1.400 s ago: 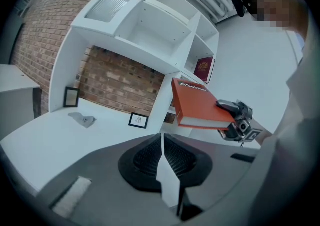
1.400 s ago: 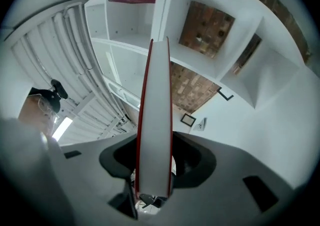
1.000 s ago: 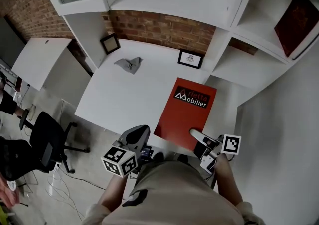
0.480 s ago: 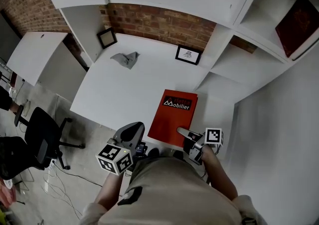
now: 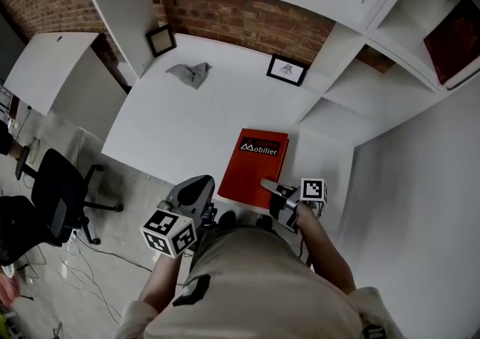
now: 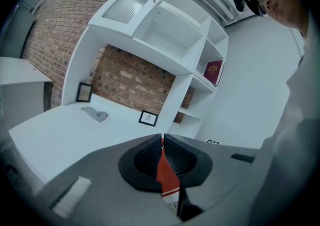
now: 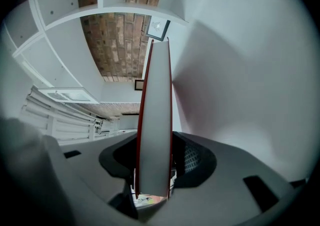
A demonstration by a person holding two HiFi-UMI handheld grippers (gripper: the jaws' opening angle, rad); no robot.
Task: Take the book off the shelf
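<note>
A red book (image 5: pixel 253 163) with a black label lies flat, cover up, over the near right part of the white desk (image 5: pixel 172 127). My right gripper (image 5: pixel 270 187) is shut on its near edge. In the right gripper view the book's white page edge (image 7: pixel 155 120) runs up between the jaws of that right gripper (image 7: pixel 155 142). Whether the book rests on the desk I cannot tell. Left of the book, my left gripper (image 5: pixel 199 186) hangs at the desk's near edge. It is shut with nothing held, and in its own view the left gripper (image 6: pixel 162 138) has its jaws together.
Against the brick wall (image 5: pixel 247 19) stand two small framed pictures (image 5: pixel 286 70) (image 5: pixel 160 40), with a crumpled grey cloth (image 5: pixel 189 73) between them. A dark red book (image 5: pixel 454 33) leans in the white shelf unit at the right. An office chair (image 5: pixel 52 195) stands on the floor at the left.
My right gripper has come down and toward me with the red book, which now sits lower over the desk's near right corner. The left gripper has barely shifted.
</note>
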